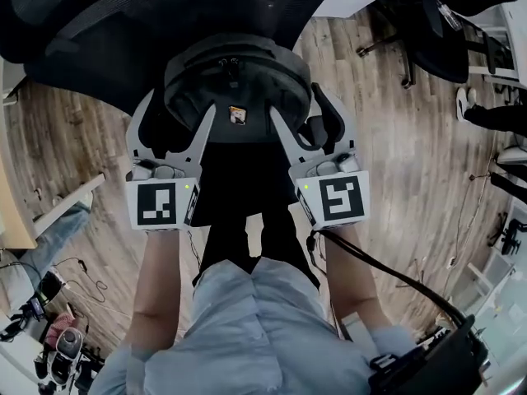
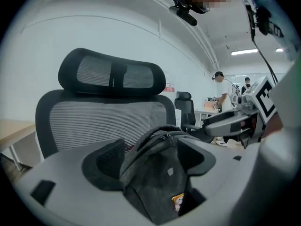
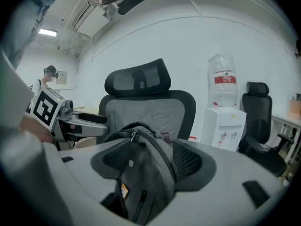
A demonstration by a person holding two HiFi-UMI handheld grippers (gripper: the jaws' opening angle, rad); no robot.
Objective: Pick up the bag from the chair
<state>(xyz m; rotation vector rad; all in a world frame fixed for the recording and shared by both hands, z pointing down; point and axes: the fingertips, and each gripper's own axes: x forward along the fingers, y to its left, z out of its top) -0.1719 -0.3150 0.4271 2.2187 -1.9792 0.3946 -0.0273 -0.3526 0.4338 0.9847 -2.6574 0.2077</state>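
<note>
Two hand-held grippers at a grey bag point(image 1: 235, 85) in front of a black mesh office chair point(image 1: 123, 23), seen from above over a wooden floor point(image 1: 412, 138).

(a) Head view: the left gripper point(image 1: 177, 109) and right gripper point(image 1: 300, 105) flanked the bag. Each had its inner finger laid over the bag's top and its outer finger outside the bag's edge.

(b) Left gripper view: the jaws stood wide, and the body of the bag point(image 2: 157, 173) filled the gap, its fabric against both pads. The top zip point(image 2: 164, 136) was closed, so nothing inside the bag showed. A small orange label point(image 2: 177, 202) sat low on its face.

(c) Right gripper view: the jaws were likewise spread wide on the bag point(image 3: 146, 168), which bulged between the pads. Behind it rose the chair's backrest point(image 3: 150, 107). No view showed whether the bag still rested on the seat.

Background: a white water dispenser point(image 3: 225, 126) carried an upturned bottle point(image 3: 223, 86) with a red label; its fill level could not be read.
</note>
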